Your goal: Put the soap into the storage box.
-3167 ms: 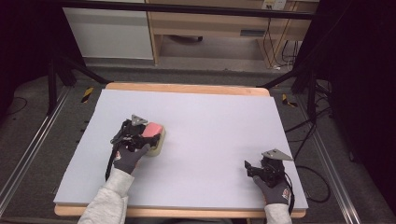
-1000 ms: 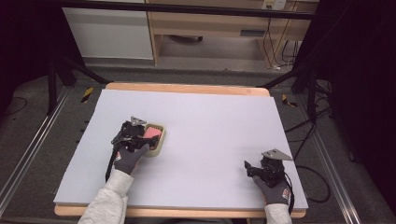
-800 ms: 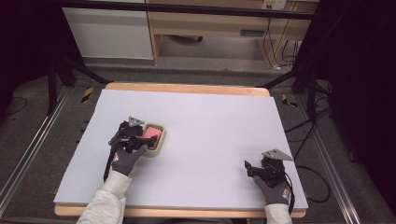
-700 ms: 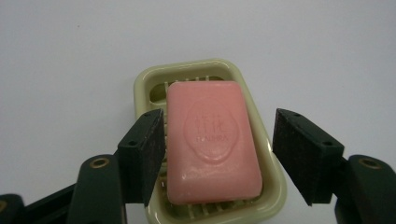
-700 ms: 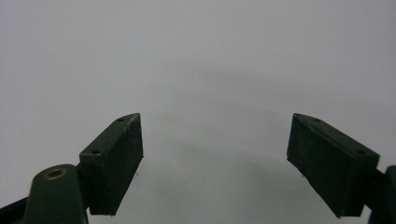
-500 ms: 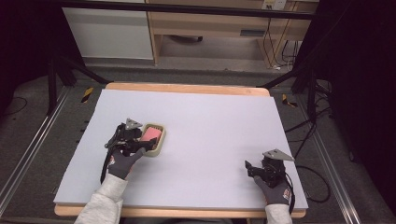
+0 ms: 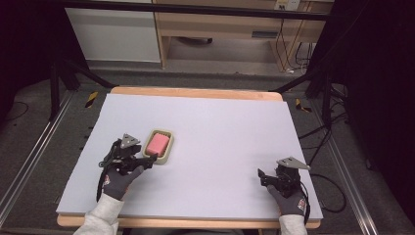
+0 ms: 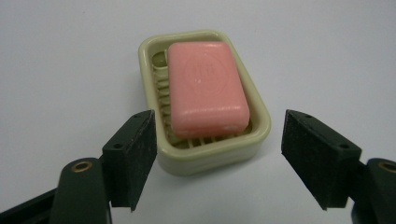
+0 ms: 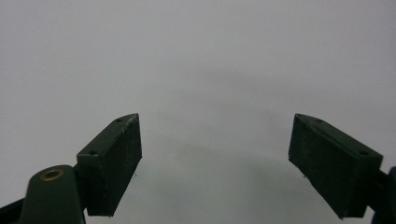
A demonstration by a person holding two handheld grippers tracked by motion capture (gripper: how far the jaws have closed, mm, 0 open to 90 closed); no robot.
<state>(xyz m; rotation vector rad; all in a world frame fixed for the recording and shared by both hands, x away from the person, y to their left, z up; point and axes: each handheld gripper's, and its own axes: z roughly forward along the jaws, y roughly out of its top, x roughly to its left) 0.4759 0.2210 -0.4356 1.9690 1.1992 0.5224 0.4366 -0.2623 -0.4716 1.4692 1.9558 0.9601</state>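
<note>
A pink bar of soap (image 7: 159, 143) (image 8: 205, 84) lies flat in a cream soap dish (image 7: 169, 152) (image 8: 261, 116) on the left half of the lavender mat. My left gripper (image 7: 149, 159) (image 8: 223, 158) sits just short of the dish's near end. Its jaws have just been opening and now stand wide, with nothing between the pads; the dish begins just beyond the fingertips. My right gripper (image 7: 263, 175) (image 9: 215, 158) rests open on the mat near the front right, over bare surface.
The lavender mat (image 7: 220, 122) covers a wooden table whose edge (image 7: 195, 92) shows at the back. Metal rails run along both sides, cables (image 7: 323, 191) trail off the right edge, and furniture stands beyond the far end.
The left gripper has let go of the soap, which now lies in the dish, and has drawn back toward the near left with its jaws spread. The right gripper has stayed put.
</note>
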